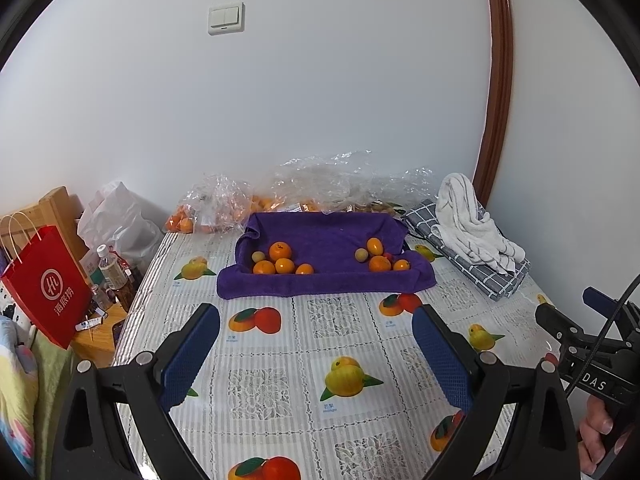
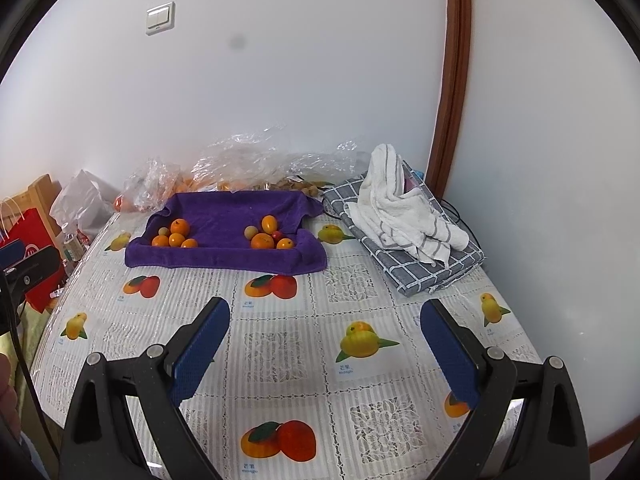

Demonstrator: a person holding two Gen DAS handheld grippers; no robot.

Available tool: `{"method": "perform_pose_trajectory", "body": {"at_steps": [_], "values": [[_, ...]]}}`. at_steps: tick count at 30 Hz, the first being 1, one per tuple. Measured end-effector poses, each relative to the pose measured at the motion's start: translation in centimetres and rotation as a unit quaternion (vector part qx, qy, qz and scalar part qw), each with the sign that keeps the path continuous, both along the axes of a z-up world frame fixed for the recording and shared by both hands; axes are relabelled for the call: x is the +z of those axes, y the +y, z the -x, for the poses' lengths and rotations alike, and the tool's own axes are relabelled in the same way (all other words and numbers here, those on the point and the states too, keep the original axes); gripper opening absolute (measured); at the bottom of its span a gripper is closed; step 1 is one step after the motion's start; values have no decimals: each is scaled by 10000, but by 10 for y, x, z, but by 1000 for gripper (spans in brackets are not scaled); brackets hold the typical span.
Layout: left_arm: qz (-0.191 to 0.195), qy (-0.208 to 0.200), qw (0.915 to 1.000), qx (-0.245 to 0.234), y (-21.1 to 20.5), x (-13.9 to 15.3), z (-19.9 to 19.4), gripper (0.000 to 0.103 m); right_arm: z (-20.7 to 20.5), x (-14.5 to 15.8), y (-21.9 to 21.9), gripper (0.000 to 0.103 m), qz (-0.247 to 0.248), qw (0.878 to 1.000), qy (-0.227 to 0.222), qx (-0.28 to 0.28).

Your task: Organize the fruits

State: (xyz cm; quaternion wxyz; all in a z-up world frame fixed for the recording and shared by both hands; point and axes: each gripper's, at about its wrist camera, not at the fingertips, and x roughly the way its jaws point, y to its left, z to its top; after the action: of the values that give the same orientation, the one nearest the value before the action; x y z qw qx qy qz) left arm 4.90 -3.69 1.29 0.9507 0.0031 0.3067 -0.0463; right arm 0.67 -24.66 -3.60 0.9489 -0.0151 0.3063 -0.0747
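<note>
A: Where is the fruit?

B: It lies in a purple towel (image 1: pixel 326 258) shaped like a shallow tray, at the far end of a table (image 1: pixel 280 392) under a fruit-print cover. There are 2 clusters. The left cluster (image 1: pixel 280 262) holds 4 orange citrus fruits and 1 small pale round fruit. The right cluster (image 1: pixel 382 260) holds 3 orange fruits, 1 pale one and a small red one tucked among them.

A: And the grippers?

B: The left gripper (image 1: pixel 316 354) and right gripper (image 2: pixel 324 350) both hover over the near part of the table, well apart from the towel. Each has its blue-padded fingers spread wide, with nothing between them.

A: Is the sorting finished?

B: I cannot judge that. Both piles mix kinds, which fits an unfinished sort, yet 2 tidy groups could also be the intended result.

A: If a fruit must be picked?

B: In my judgement, approach from above, straddle 1 fruit at a pile's edge, and close gently, since round fruit rolls and neighbours touch.

A: What lies around?

B: Clear plastic bags (image 1: pixel 320 184) with more fruit sit behind the towel, and a white striped towel (image 1: pixel 476 224) lies on folded checked cloth (image 1: pixel 500 280) to the right.
</note>
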Motion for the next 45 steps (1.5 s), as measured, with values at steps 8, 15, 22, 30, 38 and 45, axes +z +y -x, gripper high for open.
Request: {"method": "perform_pose_trajectory", "body": {"at_steps": [8,15,22,30,38,45], "values": [[13,12,10000,9,-1,-1,2,98,4,-1,-1,95,-10,10000,-5,-27],[20,29,10000,46,1,-2,3,98,6,0,-2,95,10,10000,-17,-33],[28,42,10000,77,3,-4,1,98,4,0,0,95,-17,10000,-13,-45],[29,52,9999,87,5,-5,0,98,1,1,-1,95,-39,10000,-17,-46],[9,45,9999,115,7,-6,-1,98,1,1,-2,95,-40,10000,-10,-52],[10,29,9999,131,8,-5,-1,98,0,0,-2,95,-45,10000,-15,-51]]}}
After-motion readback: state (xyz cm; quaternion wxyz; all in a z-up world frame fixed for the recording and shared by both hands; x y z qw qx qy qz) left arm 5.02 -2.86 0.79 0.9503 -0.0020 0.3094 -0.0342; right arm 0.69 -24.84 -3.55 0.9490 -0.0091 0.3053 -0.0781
